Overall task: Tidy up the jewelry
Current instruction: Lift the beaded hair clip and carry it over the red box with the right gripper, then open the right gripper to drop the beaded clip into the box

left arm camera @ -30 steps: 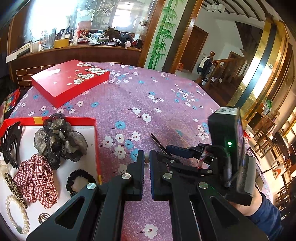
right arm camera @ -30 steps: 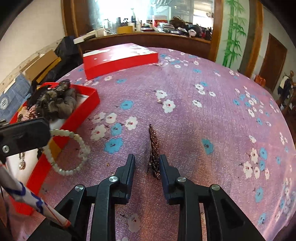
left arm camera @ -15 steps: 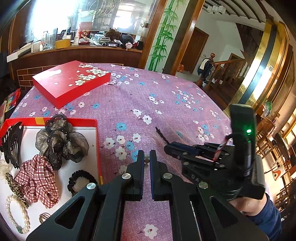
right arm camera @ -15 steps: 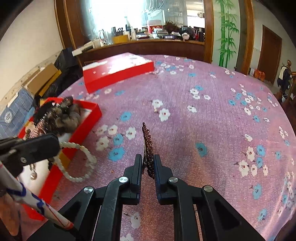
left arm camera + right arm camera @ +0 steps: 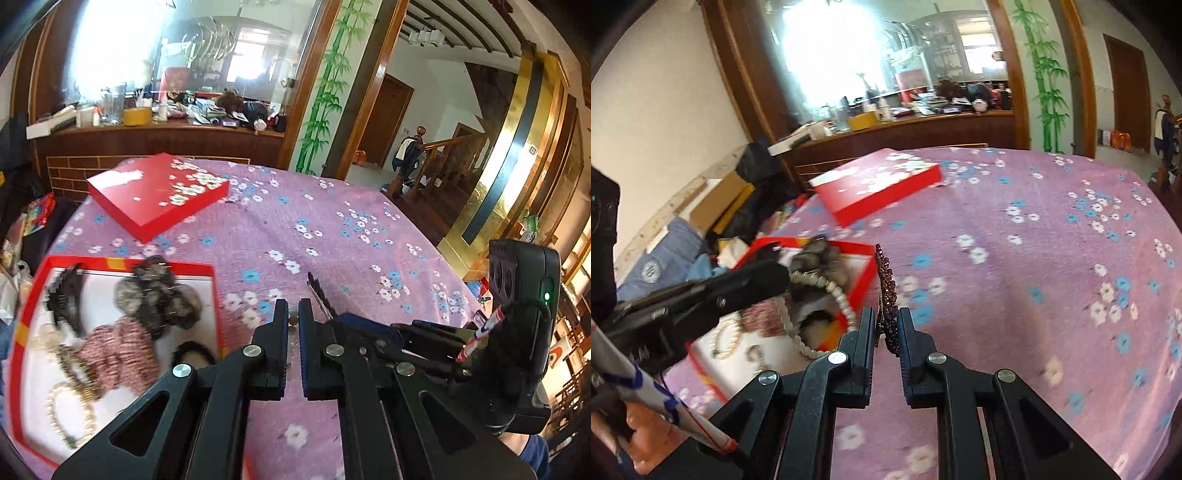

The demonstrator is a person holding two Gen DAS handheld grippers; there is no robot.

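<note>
The right gripper (image 5: pixel 886 332) has its two fingers pinched on a beaded hair clip (image 5: pixel 885 291), dark maroon and studded, which stands on edge between the pads and pokes up and forward, clear of the cloth. The left gripper (image 5: pixel 293 326) shows its fingers drawn almost together with only a narrow slot between them; a string of white pearls (image 5: pixel 827 291) hangs from its tip in a loop, seen from the right wrist view. That loop dangles over the red tray (image 5: pixel 125 263), an open white-floored box holding a dark scrunchie (image 5: pixel 159 295), a checked scrunchie (image 5: pixel 114 350), a black claw clip (image 5: pixel 64 295) and a bead bracelet (image 5: pixel 68 413), all a bit blurred. The tray sits on a purple flowered tablecloth (image 5: pixel 332 229). Farther back lies the red lid (image 5: pixel 159 192) with white blossoms. Behind, a cluttered wooden counter (image 5: pixel 166 129), a painted bamboo pillar (image 5: pixel 325 88) and a wooden staircase (image 5: pixel 443 155).
</note>
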